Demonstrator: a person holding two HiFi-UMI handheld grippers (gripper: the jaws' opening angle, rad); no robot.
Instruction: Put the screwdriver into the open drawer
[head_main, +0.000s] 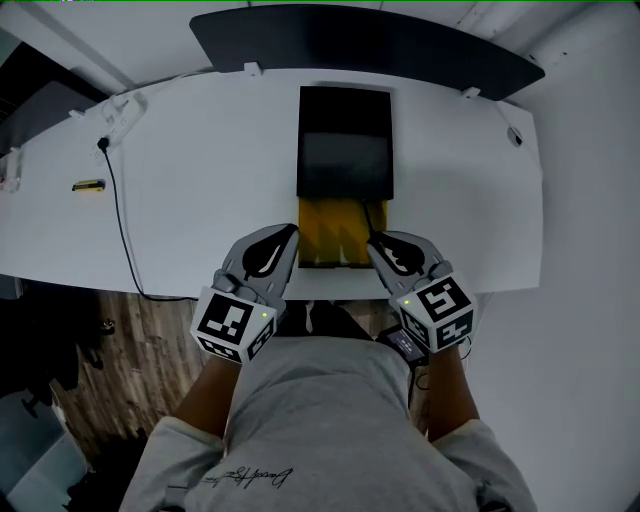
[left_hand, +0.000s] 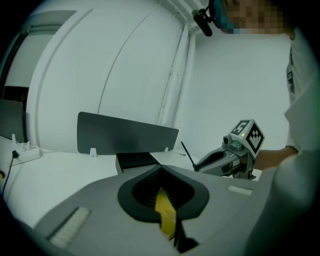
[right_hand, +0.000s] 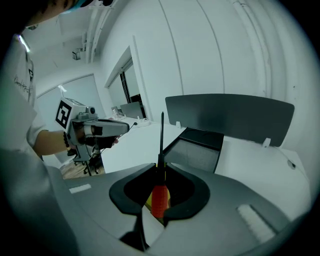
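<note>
A black drawer unit sits mid-desk, its yellow drawer pulled out toward me. My right gripper hovers over the drawer's right edge, shut on the screwdriver. Its red handle sits between the jaws and its black shaft sticks out past the tips. The left gripper is at the drawer's left edge, jaws together, nothing seen held; yellow shows through below them. In the left gripper view the right gripper is at the right. The right gripper view shows the left gripper.
A dark curved panel stands along the back of the white desk. A black cable runs down the left side, near a small yellow item and a white power strip. Wooden floor lies below the front edge.
</note>
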